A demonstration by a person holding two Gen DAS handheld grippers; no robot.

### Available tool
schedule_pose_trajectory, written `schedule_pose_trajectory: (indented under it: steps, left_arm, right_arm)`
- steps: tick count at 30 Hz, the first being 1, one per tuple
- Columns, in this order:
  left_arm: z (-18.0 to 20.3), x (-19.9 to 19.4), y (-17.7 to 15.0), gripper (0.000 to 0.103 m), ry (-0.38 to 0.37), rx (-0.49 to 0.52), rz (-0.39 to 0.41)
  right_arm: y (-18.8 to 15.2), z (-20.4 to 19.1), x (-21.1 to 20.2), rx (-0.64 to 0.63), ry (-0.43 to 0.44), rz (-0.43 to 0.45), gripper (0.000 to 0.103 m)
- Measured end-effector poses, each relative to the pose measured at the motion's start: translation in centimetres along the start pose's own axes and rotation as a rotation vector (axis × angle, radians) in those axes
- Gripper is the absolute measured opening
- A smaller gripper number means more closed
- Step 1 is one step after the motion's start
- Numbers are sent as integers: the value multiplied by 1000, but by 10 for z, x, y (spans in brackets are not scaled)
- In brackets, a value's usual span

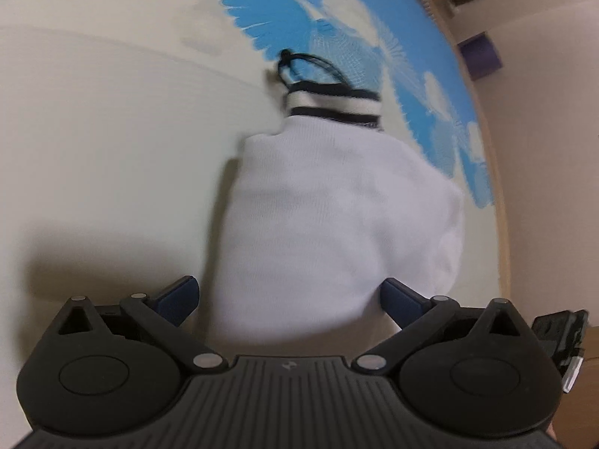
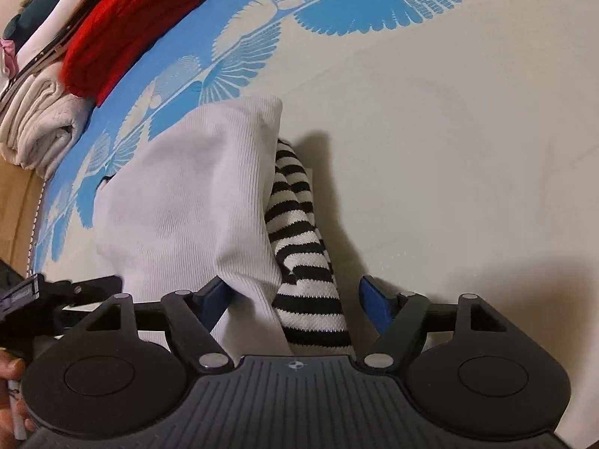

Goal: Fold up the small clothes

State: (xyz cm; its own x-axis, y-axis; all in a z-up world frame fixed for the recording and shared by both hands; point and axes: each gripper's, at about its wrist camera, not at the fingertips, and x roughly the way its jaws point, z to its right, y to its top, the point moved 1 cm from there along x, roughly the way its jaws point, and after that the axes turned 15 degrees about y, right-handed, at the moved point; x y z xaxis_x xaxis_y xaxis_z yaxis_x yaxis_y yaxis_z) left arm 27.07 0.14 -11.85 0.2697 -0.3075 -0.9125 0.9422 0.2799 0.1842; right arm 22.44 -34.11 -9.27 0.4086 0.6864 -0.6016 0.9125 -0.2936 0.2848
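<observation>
A small white knit garment (image 1: 337,209) with a black-and-white striped band (image 1: 333,106) and a dark cord loop lies on the cream and blue mat (image 1: 112,149). My left gripper (image 1: 290,299) is open, its blue pads on either side of the garment's near end. In the right wrist view the same white cloth (image 2: 187,205) lies beside a black-and-white striped part (image 2: 303,247). My right gripper (image 2: 294,299) is open, with both fabrics running between its blue pads. Whether the cloth touches the pads is unclear.
A stack of folded clothes, red (image 2: 127,26) on top of cream (image 2: 41,127), sits at the mat's far left edge. A wooden floor edge (image 2: 15,205) borders the mat. A purple box (image 1: 481,56) stands beyond the mat. My other gripper's body (image 2: 45,295) shows at the left.
</observation>
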Motion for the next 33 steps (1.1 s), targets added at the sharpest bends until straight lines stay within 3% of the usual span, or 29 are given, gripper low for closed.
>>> schedule_pose_trajectory:
  steps: [2,3,5,7,14,18,22,24,27,29,31,33]
  left_arm:
    - [8,2,0,94,-10,17,41]
    - [12,3,-1,88,-2,22,60]
    - [21,-5,-5,71,24,51,92]
    - [24,-22,-6,51,20,56,99]
    - [33,-90,20,47,8,128,257]
    - [17,-120,49,53,26,146,342]
    - [-7,-119,79,72,123,138,373]
    - [-22,-117,87,72,202,97,385]
    - [-35,-117,83,72,185,57,315]
    - [-30,-106,73,72,182,116,219]
    - [-22,-84,63,72,248,206,139]
    - [-17,-65,56,78,339,263,122]
  right_arm:
    - [-8,0,-4,24,47,11,46]
    - [-10,-2,-7,25,62,28,40]
    - [-13,-10,-13,-12,60,53,19]
    - [-17,-19,-17,-36,65,83,13]
    - [1,-49,-32,-80,163,223,10]
    - [20,-78,-13,-138,231,278,10]
    - [46,-102,29,-166,206,268,10]
    - [59,-101,52,-139,154,246,10]
    - [71,-89,79,-100,35,191,10]
    - [73,-85,87,-111,-15,173,10]
    - [75,-82,90,-92,-22,158,13]
    - [76,-82,87,-84,-22,158,22]
